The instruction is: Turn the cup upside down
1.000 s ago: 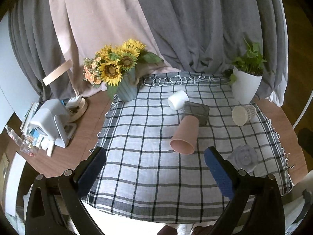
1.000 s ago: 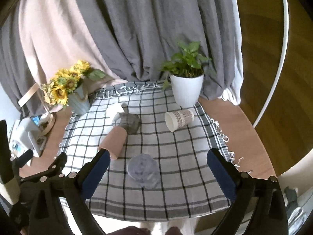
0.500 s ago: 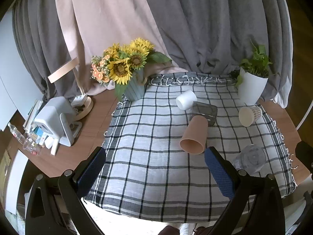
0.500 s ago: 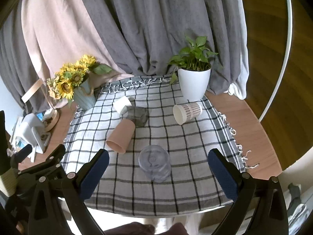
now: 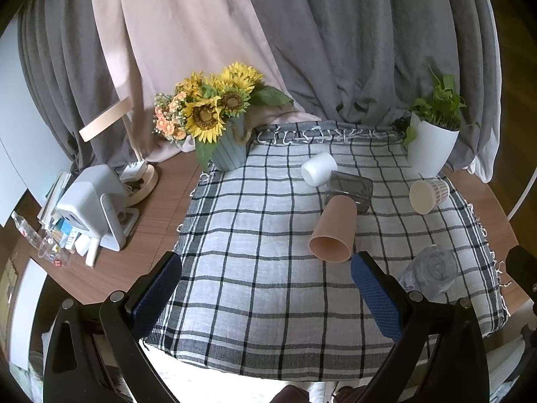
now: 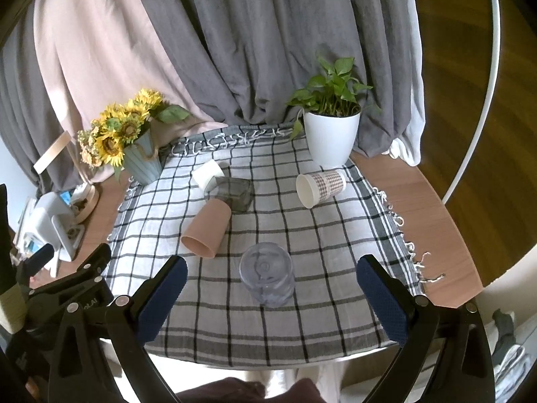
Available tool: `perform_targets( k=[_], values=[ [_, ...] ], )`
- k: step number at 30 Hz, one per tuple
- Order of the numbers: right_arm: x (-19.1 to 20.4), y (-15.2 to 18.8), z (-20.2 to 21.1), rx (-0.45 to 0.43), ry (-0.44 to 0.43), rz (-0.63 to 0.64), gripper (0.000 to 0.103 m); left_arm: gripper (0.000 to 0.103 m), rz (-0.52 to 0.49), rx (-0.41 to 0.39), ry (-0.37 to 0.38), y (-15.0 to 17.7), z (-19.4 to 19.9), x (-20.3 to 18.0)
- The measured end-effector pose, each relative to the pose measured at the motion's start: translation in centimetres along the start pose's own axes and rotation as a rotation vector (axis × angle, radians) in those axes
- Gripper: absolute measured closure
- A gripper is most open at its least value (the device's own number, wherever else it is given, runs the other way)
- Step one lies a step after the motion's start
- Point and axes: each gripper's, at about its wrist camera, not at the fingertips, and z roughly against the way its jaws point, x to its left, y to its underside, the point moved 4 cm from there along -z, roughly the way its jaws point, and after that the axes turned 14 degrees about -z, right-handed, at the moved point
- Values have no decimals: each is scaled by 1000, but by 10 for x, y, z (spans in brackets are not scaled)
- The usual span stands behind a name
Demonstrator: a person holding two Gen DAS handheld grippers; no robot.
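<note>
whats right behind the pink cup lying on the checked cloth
Behind the pink cup lies a dark smoky glass tumbler, and behind that a white cup. The pink cup's base hides part of the tumbler, so contact between them cannot be told.

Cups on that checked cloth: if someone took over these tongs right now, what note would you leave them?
Left tongs: open, empty, above the cloth's near edge.
Right tongs: open, empty, lined up with the clear cup.
Clear cup looks already upside down.
Pink cup, white cup and patterned paper cup lie on their sides, the grey glass between pink and white.
Left: nothing is gripped; the cups lying down appear still to be flipped.
</note>
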Motion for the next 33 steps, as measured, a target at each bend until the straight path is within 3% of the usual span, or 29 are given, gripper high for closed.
perform_targets(
  k=[33],
  values=[
    [0,-1,0,0,2,1,2,0,-2,5,2,1,-2,0]
  ],
)
